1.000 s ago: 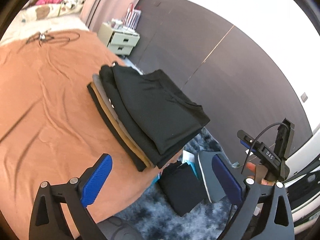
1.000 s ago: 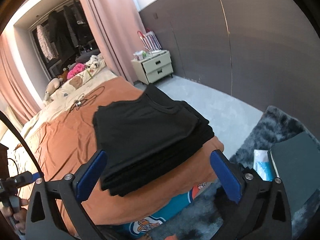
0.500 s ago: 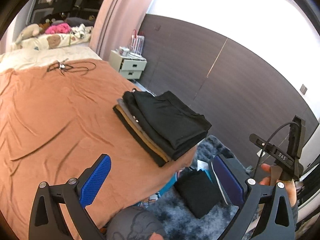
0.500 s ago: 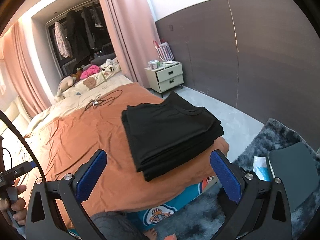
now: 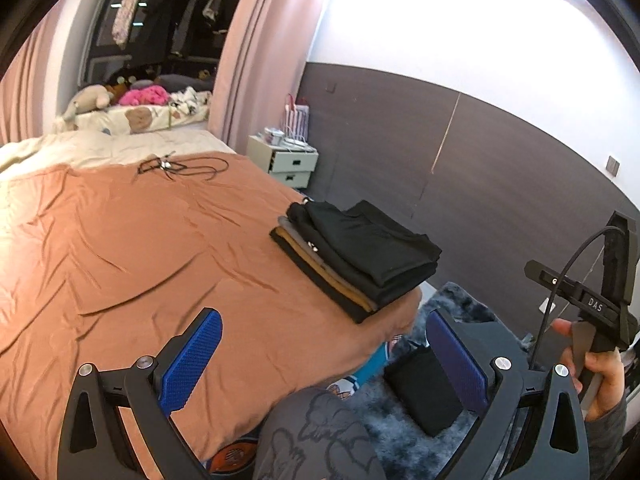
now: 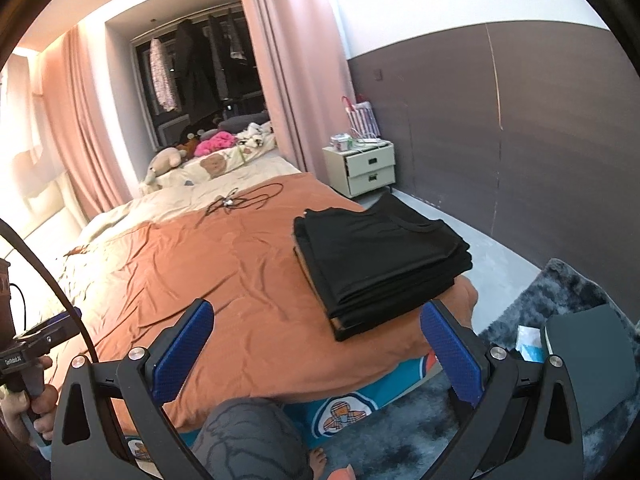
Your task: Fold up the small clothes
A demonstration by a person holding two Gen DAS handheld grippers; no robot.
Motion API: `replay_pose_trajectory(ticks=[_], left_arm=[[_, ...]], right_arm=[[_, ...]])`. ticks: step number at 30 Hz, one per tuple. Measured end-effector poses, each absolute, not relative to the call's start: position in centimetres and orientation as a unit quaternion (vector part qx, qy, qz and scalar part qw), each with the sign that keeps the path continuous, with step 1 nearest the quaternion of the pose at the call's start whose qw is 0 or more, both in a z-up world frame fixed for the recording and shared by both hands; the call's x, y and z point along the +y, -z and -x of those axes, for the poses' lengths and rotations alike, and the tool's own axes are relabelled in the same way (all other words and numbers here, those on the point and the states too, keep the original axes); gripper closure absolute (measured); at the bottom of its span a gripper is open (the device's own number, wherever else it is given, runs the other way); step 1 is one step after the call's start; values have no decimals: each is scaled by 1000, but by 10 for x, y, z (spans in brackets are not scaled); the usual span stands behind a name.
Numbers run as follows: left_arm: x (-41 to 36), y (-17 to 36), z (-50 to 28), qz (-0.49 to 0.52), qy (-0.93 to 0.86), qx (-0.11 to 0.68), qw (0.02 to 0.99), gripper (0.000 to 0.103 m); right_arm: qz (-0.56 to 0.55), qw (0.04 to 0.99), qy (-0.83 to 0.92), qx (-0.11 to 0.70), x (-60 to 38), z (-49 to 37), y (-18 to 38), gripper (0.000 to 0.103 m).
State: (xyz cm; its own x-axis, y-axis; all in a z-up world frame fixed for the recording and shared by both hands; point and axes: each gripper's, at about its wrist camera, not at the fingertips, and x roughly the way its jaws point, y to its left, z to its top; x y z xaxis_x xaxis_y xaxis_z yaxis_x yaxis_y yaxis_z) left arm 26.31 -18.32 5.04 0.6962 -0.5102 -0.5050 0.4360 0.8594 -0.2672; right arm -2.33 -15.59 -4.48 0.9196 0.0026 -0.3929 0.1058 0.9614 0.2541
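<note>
Jaws wide and empty; stack of folded clothes (image 6: pixel 380 264) lies beyond them.

- Left gripper (image 5: pixel 322 356) and right gripper (image 6: pixel 316 346) pulled back and raised from the folded stack (image 5: pixel 360 252) over 1 s.
- Stack now smaller in both views; more bedspread (image 5: pixel 140 248) visible.
</note>
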Motion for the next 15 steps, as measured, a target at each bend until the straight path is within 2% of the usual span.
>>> replay_pose_trajectory(ticks=[15], left_arm=[[-146, -38, -194, 42, 213, 248, 944, 1]], right_arm=[[-110, 978, 34, 177, -118, 71, 77, 0]])
